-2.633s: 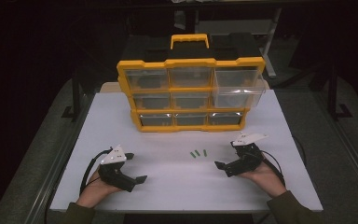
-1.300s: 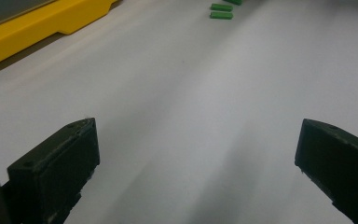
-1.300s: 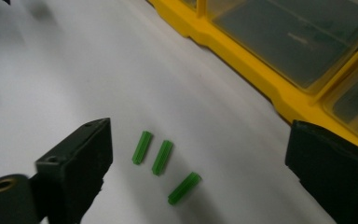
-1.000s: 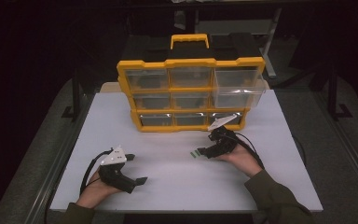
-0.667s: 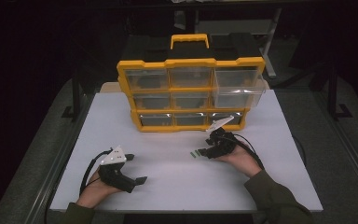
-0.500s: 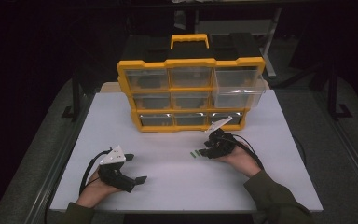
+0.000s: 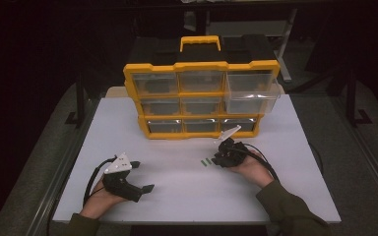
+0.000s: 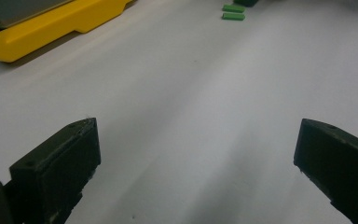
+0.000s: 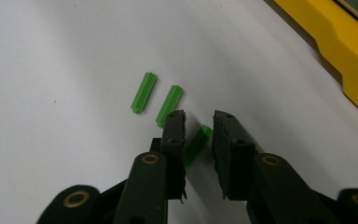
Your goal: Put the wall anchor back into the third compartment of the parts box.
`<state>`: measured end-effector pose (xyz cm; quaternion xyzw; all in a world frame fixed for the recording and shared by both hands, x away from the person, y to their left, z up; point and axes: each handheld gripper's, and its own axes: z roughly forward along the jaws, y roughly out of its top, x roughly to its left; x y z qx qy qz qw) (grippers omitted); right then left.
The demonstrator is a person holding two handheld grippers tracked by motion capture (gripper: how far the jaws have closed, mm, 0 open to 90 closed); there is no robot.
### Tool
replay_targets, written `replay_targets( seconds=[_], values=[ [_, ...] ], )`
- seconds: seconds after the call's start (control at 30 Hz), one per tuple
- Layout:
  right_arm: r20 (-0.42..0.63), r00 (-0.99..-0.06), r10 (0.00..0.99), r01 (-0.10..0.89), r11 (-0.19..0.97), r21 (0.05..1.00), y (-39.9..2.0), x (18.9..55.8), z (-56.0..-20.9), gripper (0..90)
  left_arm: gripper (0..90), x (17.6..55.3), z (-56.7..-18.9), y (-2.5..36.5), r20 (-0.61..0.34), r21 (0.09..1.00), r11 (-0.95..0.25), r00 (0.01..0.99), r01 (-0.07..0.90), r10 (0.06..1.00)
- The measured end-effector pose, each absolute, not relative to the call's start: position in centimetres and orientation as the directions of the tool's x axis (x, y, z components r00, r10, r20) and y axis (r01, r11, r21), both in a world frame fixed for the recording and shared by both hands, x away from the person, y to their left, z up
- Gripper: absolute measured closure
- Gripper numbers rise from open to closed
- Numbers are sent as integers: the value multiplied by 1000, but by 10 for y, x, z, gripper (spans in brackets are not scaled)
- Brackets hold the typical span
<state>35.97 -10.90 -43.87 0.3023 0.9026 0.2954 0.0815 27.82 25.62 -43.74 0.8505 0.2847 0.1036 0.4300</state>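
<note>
Three small green ribbed plugs lie on the white table in front of a yellow drawer organizer. Two plugs lie side by side just beyond my right gripper. The third plug sits between its narrowly spaced jaws, still down on the table. From above, the right gripper points left at the green plugs. My left gripper rests near the front left, open and holding nothing. In the left gripper view, its jaws stand wide apart, with two plugs far ahead.
The organizer has three rows of clear drawers and a yellow handle on top. Its upper right drawer is pulled out. Its yellow base runs close on the right gripper's right. Black cables trail from both grippers.
The right gripper moved from the right side of the table to the green plugs, then held there. Its jaws now sit around one plug. The left gripper has not moved.
</note>
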Motion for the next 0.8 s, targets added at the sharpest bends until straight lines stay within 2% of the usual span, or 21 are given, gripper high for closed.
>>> replay_targets(
  seconds=[0.23, 0.27, 0.57, 0.8],
  values=[
    [34, -801, 597, 503, 642, 579, -111, 360, -438, 817, 5, 278, -438, 255, -61, 788, -476, 820, 389, 570],
    [59, -797, 601, 518, 629, 580, -110, 359, -438, 821, 4, 278, -438, 256, -56, 788, -480, 821, 386, 569],
    [35, -822, 568, 479, 657, 582, -116, 359, -436, 824, 4, 276, -439, 255, -48, 789, -485, 824, 378, 565],
    [53, -808, 587, 499, 632, 593, -131, 355, -428, 824, 4, 276, -440, 255, -57, 787, -480, 821, 387, 567]
  ],
)
